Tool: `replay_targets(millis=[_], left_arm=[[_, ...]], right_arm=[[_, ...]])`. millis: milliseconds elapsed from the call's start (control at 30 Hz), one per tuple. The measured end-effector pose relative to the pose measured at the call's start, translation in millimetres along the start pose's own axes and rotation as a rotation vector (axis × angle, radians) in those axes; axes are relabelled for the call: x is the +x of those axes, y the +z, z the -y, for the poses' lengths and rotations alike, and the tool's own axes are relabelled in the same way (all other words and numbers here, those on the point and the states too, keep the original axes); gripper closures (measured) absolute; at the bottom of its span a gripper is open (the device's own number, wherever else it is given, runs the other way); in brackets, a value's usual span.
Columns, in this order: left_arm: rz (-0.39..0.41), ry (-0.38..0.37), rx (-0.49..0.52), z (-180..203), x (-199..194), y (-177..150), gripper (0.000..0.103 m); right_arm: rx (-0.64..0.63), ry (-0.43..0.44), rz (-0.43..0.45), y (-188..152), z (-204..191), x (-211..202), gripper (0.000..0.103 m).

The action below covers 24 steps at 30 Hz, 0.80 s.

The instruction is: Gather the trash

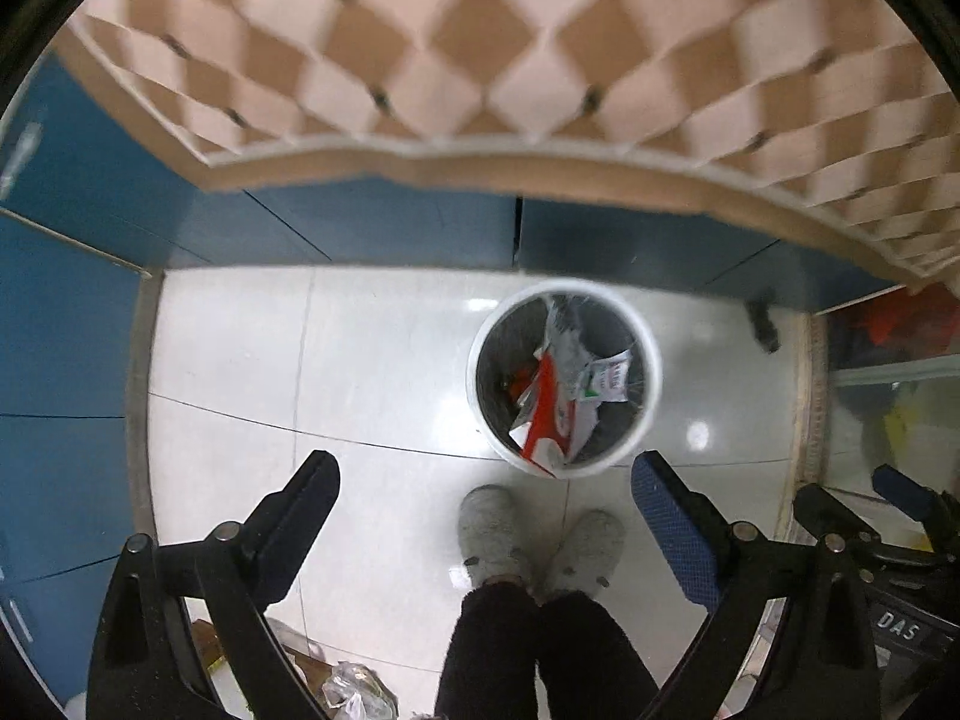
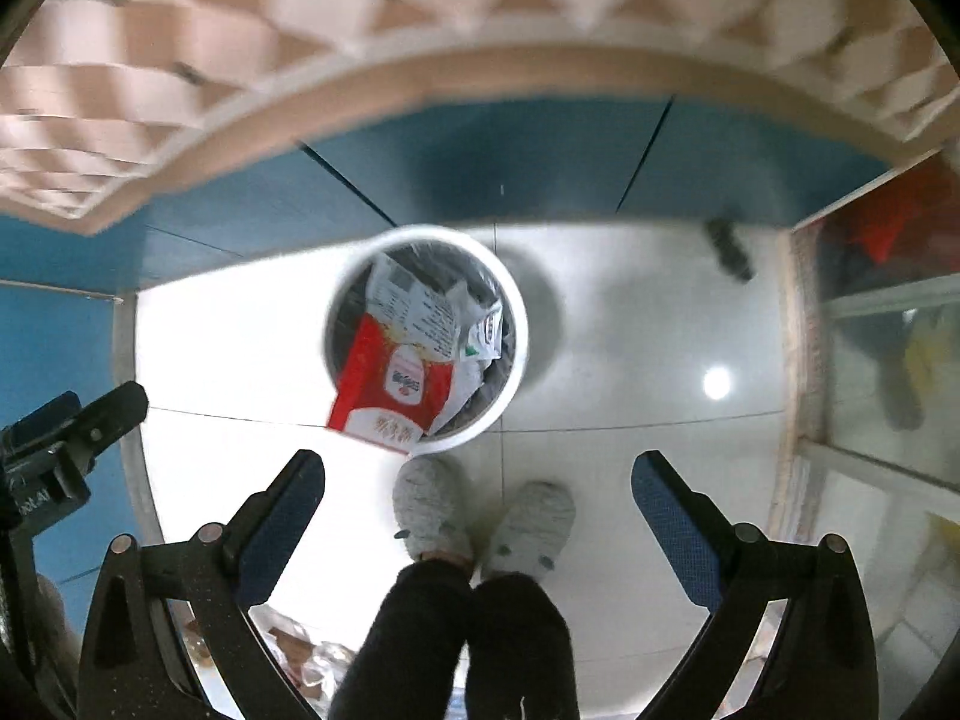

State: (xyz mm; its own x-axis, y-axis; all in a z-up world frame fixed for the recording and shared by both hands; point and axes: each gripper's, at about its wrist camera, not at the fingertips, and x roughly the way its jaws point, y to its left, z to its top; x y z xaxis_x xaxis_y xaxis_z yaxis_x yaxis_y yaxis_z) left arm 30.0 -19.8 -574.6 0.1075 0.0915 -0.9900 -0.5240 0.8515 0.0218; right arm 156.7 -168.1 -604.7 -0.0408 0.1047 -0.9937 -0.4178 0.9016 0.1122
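Currently: both grippers hang above the floor, looking down at the bin; neither is near any trash.
Left gripper (image 1: 485,474): fingers spread wide, nothing between them.
Right gripper (image 2: 478,468): fingers equally wide apart, nothing held.
Trash bin (image 1: 651,360): white round bin with dark liner, standing on the tiled floor (image 1: 240,360) just ahead of the slippers (image 1: 492,531).
Bin contents: a red-and-white carton (image 2: 390,387), printed paper (image 2: 420,312) and crumpled wrappers; it looks close to full.
Risk 1: the carton's lower corner pokes over the near rim; a further drop onto it, or a nudge from a finger, may tip it out onto the floor.
Risk 2: the bin is light-looking and stands right at the toes; a step forward could kick it over. Judgement only.
Risk 3: both views are smeared with motion blur, so a release aimed in this state may miss the opening.
Remaining trash: clear plastic and brownish scraps (image 1: 354,690) lie at the bottom edge of the left view, behind the fingers; exact items cannot be told.
Surroundings: blue cabinet fronts (image 1: 390,222) under a surface (image 1: 480,30) with a diamond-patterned cover, overhanging the bin's far side.
Obstructions: a small dark object (image 1: 763,324) on the floor right of the bin, identity unclear; a glass-fronted unit (image 2: 888,372) at far right narrows the standing space.
Clearance: the two grippers are close beside each other; swinging either sideways could knock them together.
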Motion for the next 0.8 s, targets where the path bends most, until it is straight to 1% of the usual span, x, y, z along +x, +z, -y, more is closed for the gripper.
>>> replay_targets(millis=[67, 100, 167, 300, 400, 467, 567, 700, 800], left_arm=[[0.031, -0.009, -0.006, -0.1, -37.0, -5.0, 0.003], [0.043, -0.011, -0.01, 0.9, -51.6, -5.8, 0.003], [0.077, -0.019, -0.011, -2.0, -93.1, -12.1, 0.003], [0.147, -0.027, 0.009, -7.1, -163.9, -24.3, 0.003], [0.185, -0.037, 0.039, -8.6, -203.7, -33.6, 0.003], [0.212, -0.062, 0.051, -14.2, -230.6, -41.6, 0.003], [0.242, -0.114, 0.062, -22.5, -266.6, -53.4, 0.003], [0.269, -0.167, 0.089, -32.0, -303.6, -66.7, 0.003], [0.279, -0.203, 0.112, -39.7, -325.5, -77.5, 0.003]], right_arm=[[-0.012, -0.009, 0.043, -10.2, -0.8, -49.4, 0.0], [-0.021, -0.017, 0.071, -16.9, -3.3, -80.4, 0.0], [-0.028, -0.032, 0.108, -27.2, -6.7, -126.2, 0.0], [-0.052, -0.03, 0.175, -47.5, -15.8, -207.2, 0.0], [-0.07, -0.016, 0.228, -64.2, -24.3, -267.6, 0.0], [-0.07, -0.007, 0.256, -76.5, -31.2, -300.2, 0.0], [-0.057, 0.029, 0.294, -97.5, -40.7, -343.6, 0.0], [-0.04, 0.062, 0.343, -127.6, -50.4, -397.7, 0.0], [-0.026, 0.077, 0.369, -148.7, -58.1, -427.5, 0.0]])
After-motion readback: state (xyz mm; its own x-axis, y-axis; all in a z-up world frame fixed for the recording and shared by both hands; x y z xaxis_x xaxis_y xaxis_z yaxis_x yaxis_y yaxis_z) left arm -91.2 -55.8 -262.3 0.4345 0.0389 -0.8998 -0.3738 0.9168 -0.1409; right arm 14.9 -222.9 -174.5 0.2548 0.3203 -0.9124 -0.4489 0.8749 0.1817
